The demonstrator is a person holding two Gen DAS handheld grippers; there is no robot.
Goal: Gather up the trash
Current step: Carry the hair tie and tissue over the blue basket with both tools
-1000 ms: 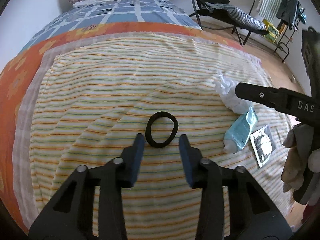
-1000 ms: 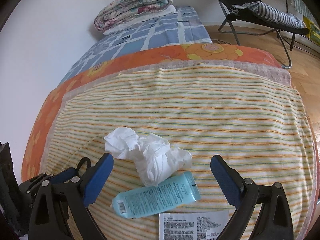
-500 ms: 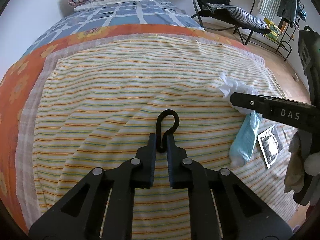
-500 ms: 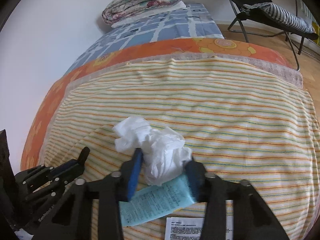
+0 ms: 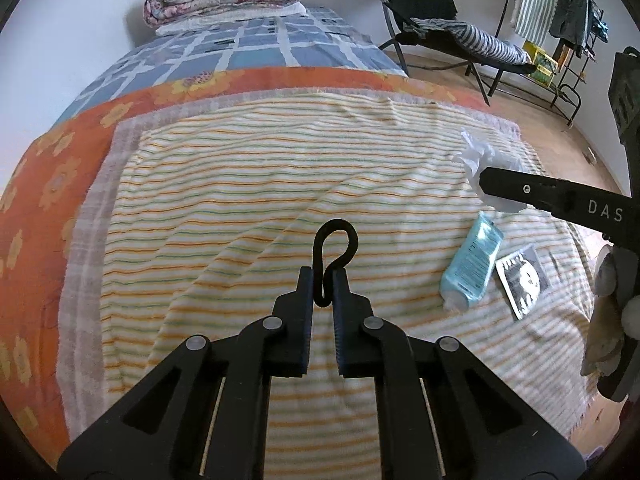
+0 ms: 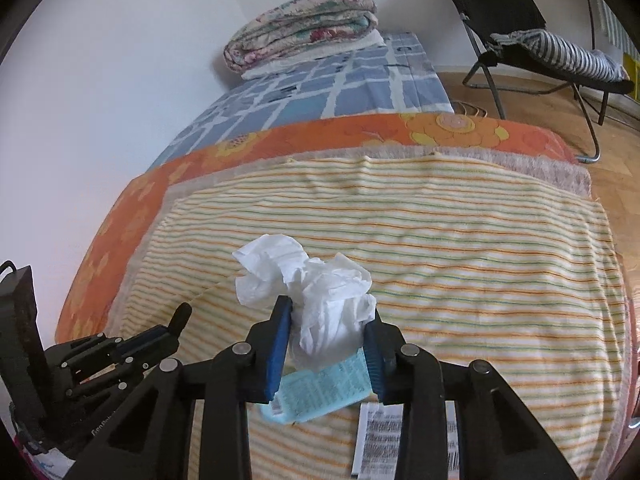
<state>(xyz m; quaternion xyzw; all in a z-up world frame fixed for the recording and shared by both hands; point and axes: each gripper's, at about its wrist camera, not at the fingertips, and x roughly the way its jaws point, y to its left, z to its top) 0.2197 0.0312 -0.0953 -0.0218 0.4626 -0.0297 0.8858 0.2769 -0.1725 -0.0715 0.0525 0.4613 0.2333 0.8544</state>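
Striped bedspread (image 5: 248, 208) under left tongs (image 5: 323, 280) clamped on hair tie (image 5: 335, 248), right tongs (image 6: 327, 320) ("DAS") closing on tissue (image 6: 320, 296).

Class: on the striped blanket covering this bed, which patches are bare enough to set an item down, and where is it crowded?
Bare: the striped blanket from its grey fringe down to the black hair tie in the left claw, and the whole side towards the orange cover. Crowded: the corner near the floor, where the blue tube and printed sachet lie below the tissue in the right claw.

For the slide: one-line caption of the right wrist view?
Right tongs closing on crumpled white tissue above light-blue plastic tube on striped yellow towel.
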